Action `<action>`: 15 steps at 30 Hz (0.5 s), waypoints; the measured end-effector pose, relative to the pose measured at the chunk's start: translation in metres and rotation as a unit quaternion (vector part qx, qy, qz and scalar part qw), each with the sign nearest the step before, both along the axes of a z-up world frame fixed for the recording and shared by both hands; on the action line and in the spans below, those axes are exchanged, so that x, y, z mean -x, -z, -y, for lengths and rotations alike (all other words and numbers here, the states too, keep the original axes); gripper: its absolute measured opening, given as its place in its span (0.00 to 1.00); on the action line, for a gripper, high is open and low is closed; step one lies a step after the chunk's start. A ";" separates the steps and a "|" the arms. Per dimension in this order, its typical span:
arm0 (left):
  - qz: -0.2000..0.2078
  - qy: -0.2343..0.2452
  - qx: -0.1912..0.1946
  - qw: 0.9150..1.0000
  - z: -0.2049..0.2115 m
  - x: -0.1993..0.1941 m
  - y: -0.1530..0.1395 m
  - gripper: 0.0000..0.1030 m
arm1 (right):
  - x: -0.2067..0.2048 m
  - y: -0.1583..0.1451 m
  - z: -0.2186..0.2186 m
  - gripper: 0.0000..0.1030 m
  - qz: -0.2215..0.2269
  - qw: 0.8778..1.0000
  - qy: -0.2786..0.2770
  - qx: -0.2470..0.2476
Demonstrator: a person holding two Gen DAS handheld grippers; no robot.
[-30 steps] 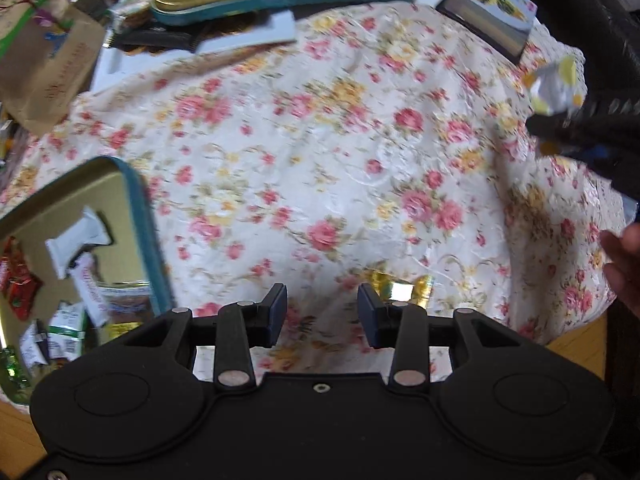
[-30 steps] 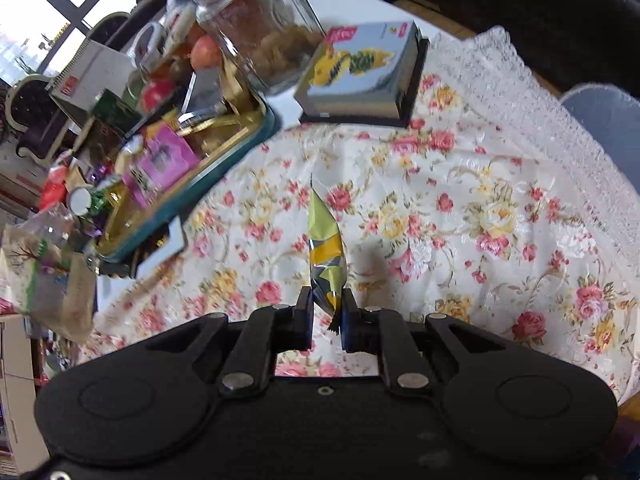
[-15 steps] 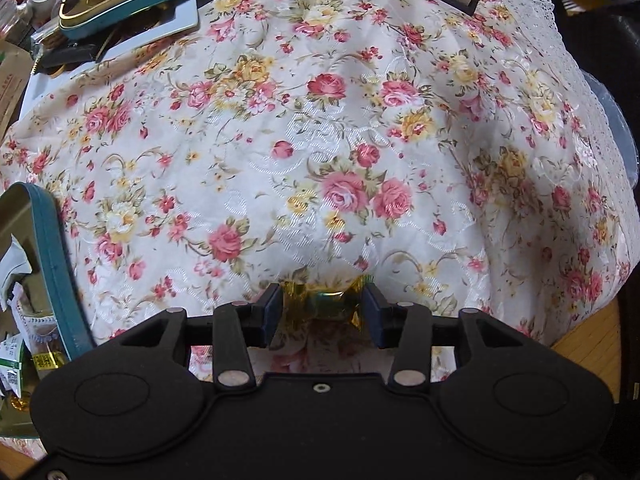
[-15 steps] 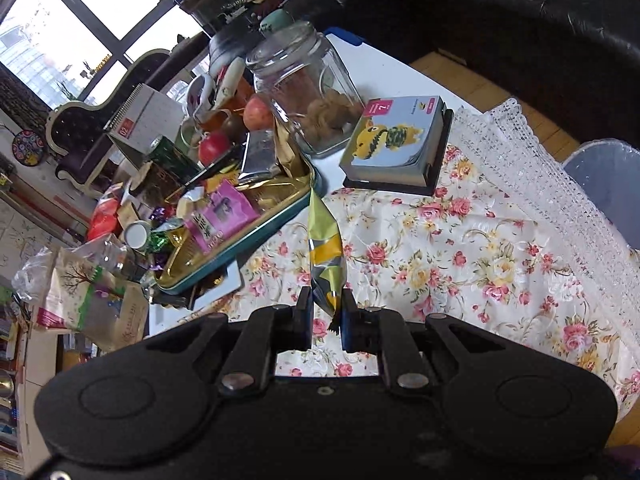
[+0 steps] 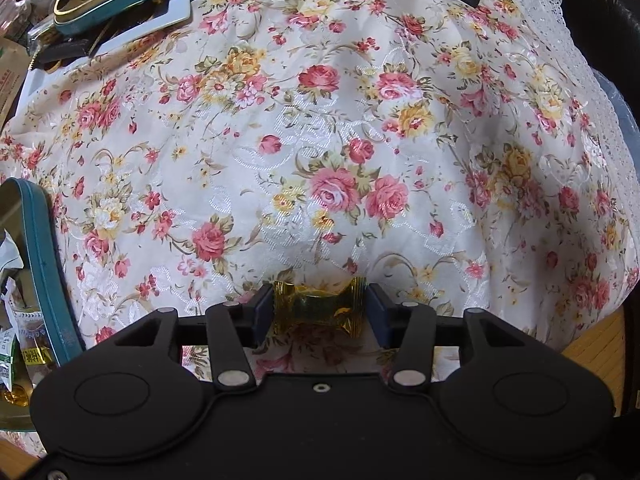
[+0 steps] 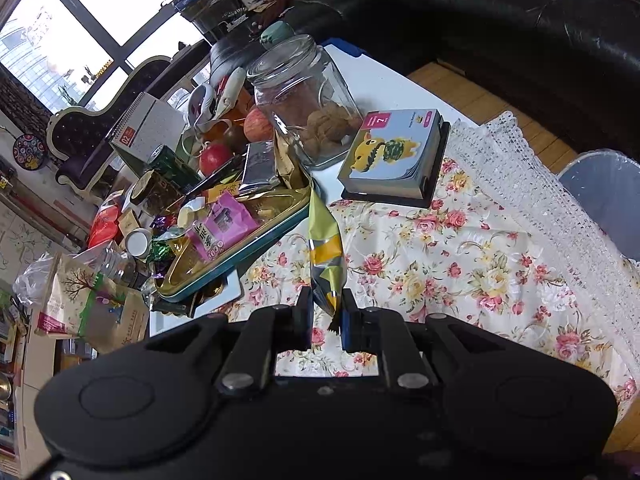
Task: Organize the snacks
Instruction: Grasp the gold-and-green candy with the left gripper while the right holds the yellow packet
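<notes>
The left gripper (image 5: 318, 310) has just been opening its jaws around a gold-wrapped candy (image 5: 318, 307) lying on the floral cloth (image 5: 320, 120) at lower centre; its crinkly twisted ends seem to brush the pads, so a pickup looks imminent. The right gripper (image 6: 326, 320) pinches a glossy yellow-green sachet (image 6: 326, 258) upright.

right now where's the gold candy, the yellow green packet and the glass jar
gold candy (image 5: 318, 307): left wrist view, middle of its wrapper
yellow green packet (image 6: 326, 254): right wrist view, its orange band
glass jar (image 6: 308, 112): right wrist view, its front wall
</notes>
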State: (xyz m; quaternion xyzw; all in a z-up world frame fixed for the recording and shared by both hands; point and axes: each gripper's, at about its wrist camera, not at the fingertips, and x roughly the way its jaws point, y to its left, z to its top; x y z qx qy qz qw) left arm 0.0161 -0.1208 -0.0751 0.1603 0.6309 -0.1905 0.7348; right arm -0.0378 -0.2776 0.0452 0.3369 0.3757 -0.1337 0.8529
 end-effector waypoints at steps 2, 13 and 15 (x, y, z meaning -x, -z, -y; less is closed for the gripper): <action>-0.002 -0.001 0.002 1.000 0.007 0.000 0.004 0.53 | 0.000 0.001 0.000 0.14 -0.003 1.000 0.001 0.001; -0.007 -0.006 0.011 1.000 0.010 0.002 -0.002 0.42 | -0.001 0.001 -0.001 0.14 -0.006 1.000 0.002 0.008; -0.007 -0.008 0.011 1.000 0.011 0.002 -0.002 0.40 | 0.000 0.001 0.000 0.14 -0.007 1.000 0.004 0.008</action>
